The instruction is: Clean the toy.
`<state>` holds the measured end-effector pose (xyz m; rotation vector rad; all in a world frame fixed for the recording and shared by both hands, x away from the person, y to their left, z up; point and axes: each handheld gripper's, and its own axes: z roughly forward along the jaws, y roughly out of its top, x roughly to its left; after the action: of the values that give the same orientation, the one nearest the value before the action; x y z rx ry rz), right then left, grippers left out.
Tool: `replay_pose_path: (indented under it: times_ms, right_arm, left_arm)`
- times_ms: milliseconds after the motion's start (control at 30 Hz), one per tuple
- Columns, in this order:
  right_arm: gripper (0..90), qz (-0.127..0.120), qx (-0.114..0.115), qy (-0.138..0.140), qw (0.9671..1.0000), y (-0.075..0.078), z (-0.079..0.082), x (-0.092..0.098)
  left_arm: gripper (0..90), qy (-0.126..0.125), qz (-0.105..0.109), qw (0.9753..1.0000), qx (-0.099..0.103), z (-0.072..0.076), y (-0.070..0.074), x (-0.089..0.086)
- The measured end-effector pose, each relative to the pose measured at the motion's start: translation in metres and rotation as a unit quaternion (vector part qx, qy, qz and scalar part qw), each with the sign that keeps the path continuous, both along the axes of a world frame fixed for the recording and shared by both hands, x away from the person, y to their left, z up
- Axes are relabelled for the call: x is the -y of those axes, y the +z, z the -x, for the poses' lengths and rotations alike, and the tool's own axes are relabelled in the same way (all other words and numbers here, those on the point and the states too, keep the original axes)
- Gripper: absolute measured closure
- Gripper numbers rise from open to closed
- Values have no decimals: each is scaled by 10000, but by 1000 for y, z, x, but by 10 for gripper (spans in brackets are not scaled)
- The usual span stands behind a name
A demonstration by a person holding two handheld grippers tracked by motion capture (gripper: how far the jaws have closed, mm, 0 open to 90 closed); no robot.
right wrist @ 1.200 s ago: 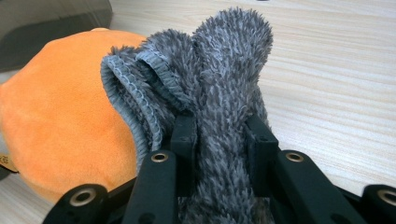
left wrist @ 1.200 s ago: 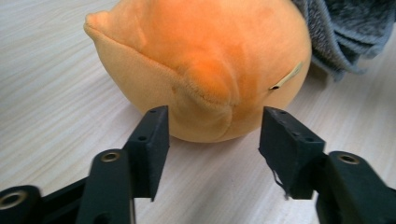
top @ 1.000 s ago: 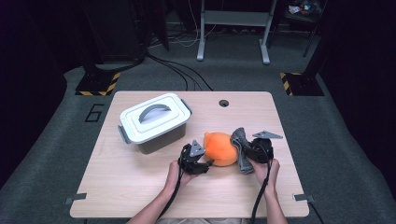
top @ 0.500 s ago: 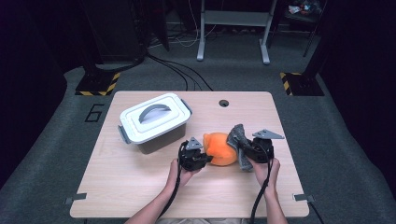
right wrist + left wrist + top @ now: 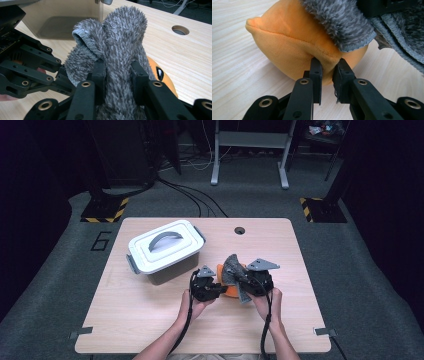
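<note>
An orange plush toy (image 5: 226, 289) lies on the wooden table (image 5: 150, 320) between my two grippers. My left gripper (image 5: 206, 287) is shut on a fold of the orange plush (image 5: 294, 37), its jaws pinching the seam at the left gripper (image 5: 327, 72). A grey fuzzy cloth (image 5: 233, 266) stands up over the plush, and my right gripper (image 5: 252, 282) is shut on it. In the right gripper view the grey cloth (image 5: 122, 37) rises between the jaws of the right gripper (image 5: 117, 72), with the orange plush (image 5: 163, 80) and its black eye behind. The grey cloth (image 5: 342, 20) drapes over the plush top.
A white lidded box (image 5: 165, 251) with a grey handle stands at the back left of the table, close to the left gripper. A round cable hole (image 5: 239, 230) lies near the far edge. Table legs and cables are on the floor beyond.
My right gripper has moved left with the grey cloth, which now covers more of the orange plush. The left gripper has stayed at the plush's left side.
</note>
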<state>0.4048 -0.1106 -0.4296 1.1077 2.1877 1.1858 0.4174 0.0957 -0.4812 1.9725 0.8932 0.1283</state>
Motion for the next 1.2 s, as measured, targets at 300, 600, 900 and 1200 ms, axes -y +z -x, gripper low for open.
replay_pose_path:
  times_ms: [300,600,900,1200]
  right_arm:
    - [702,39,22,-178,9998,-4,-3,9]
    - [701,-71,-39,-526,9986,-13,-3,35]
    - [700,-251,-474,-1067,9928,-39,-17,72]
    - [701,-342,-470,-1105,9922,-37,-16,77]
  left_arm:
    - [780,90,51,9999,-2,-1,-3,-1]
    - [780,119,82,9999,-36,-2,-3,-2]
    - [779,151,124,9998,-61,-2,-3,-2]
    - [778,121,137,9998,-69,-2,-3,-3]
